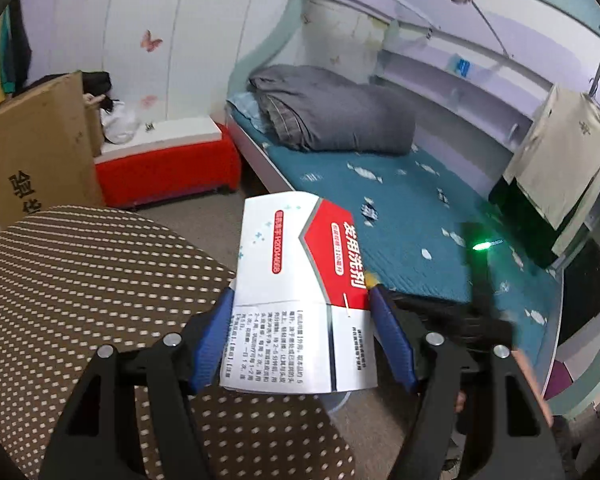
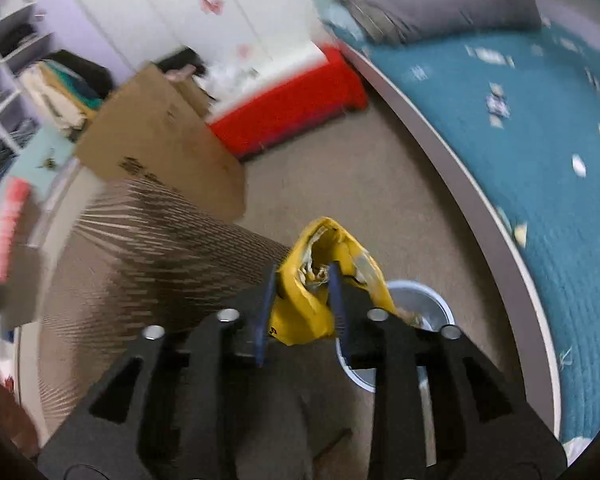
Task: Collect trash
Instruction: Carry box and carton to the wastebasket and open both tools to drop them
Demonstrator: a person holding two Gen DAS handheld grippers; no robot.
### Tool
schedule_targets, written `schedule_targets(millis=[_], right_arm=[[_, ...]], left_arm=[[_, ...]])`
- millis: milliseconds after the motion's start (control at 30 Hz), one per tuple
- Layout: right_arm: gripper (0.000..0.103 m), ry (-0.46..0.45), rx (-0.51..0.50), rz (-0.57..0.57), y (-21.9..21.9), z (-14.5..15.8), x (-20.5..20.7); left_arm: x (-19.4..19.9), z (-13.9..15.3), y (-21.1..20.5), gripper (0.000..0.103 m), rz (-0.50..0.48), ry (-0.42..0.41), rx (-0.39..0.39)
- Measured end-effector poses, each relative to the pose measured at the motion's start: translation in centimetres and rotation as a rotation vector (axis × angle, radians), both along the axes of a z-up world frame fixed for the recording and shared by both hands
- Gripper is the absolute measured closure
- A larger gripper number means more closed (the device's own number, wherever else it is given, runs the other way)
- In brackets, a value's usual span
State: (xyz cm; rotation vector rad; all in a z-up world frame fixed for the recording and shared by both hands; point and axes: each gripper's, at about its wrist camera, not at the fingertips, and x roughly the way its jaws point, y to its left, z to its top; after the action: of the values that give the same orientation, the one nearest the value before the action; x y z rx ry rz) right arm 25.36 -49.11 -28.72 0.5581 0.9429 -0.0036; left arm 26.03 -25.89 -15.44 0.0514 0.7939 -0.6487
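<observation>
My left gripper (image 1: 302, 300) is shut on a white and red cardboard box (image 1: 300, 276) with printed text, held above the floor beside a brown dotted chair seat (image 1: 80, 300). My right gripper (image 2: 302, 276) is shut on a crumpled yellow wrapper (image 2: 320, 280), held above a white round trash bin (image 2: 420, 308) on the floor. The right gripper also shows in the left wrist view (image 1: 472, 316) as a dark blurred shape with a green light. A small piece of litter (image 1: 369, 213) lies on the teal bed; it also shows in the right wrist view (image 2: 498, 106).
A bed with a teal cover (image 1: 400, 208) and a folded grey quilt (image 1: 332, 112) fills the right. A red and white bench (image 1: 168, 160) and a large cardboard box (image 1: 36, 152) stand at the left wall. Clothes hang at the far right (image 1: 560, 152).
</observation>
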Motion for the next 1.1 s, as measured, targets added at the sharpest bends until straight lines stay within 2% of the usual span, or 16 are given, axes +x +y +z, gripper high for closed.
schedule_targets(millis=[33,67,133,200,433,533,667,700,733,800,833,933,1100], right_arm=[[0.044,0.022,0.03,-0.019,-0.6,-1.6,0.3],[0.044,0.045,0.042,-0.043,-1.2,-3.0,0.3],[0.039,0.062,0.065,-0.095,-2.1,-4.3,-0.2],[0.033,0.042,0.105,-0.13,-3.2,-4.8,-1.2],[0.018,-0.051,0.096,-0.259,-7.0,-2.7,-5.2],[0.017,-0.094,0.106,-0.283,-8.3,-1.4,-6.3],[0.015,-0.14,0.1,-0.296,-9.2,0.3,-7.2],[0.015,-0.15,0.097,-0.297,-9.3,0.8,-7.4],[0.015,-0.158,0.093,-0.296,-9.2,1.1,-7.5],[0.015,-0.172,0.087,-0.293,-9.0,1.6,-7.8],[0.014,-0.177,0.086,-0.288,-9.0,1.9,-7.9],[0.011,-0.182,0.079,-0.287,-8.8,2.2,-8.3],[0.006,-0.154,0.05,-0.3,-7.6,2.3,-8.8]], left_arm=[[0.2,-0.3,-0.5,0.036,-0.005,0.007,0.005],[0.5,-0.7,-1.2,0.036,-0.014,0.017,0.014],[0.8,-1.2,-2.4,0.036,-0.029,0.028,0.032],[0.9,-1.9,-3.8,0.036,-0.052,0.034,0.052],[1.1,-4.1,-8.6,0.036,-0.132,0.082,0.1],[1.3,-5.3,-10.6,0.036,-0.149,0.108,0.127],[2.3,-7.3,-13.6,0.035,-0.184,0.155,0.209],[2.5,-7.6,-13.9,0.033,-0.189,0.164,0.223],[3.0,-8.4,-14.5,0.023,-0.199,0.193,0.241],[3.8,-9.0,-14.7,0.013,-0.175,0.207,0.255],[4.2,-9.4,-14.6,0.011,-0.143,0.206,0.268],[4.6,-9.8,-14.0,0.011,-0.116,0.229,0.263],[3.6,-8.4,-12.5,0.009,-0.106,0.176,0.231]])
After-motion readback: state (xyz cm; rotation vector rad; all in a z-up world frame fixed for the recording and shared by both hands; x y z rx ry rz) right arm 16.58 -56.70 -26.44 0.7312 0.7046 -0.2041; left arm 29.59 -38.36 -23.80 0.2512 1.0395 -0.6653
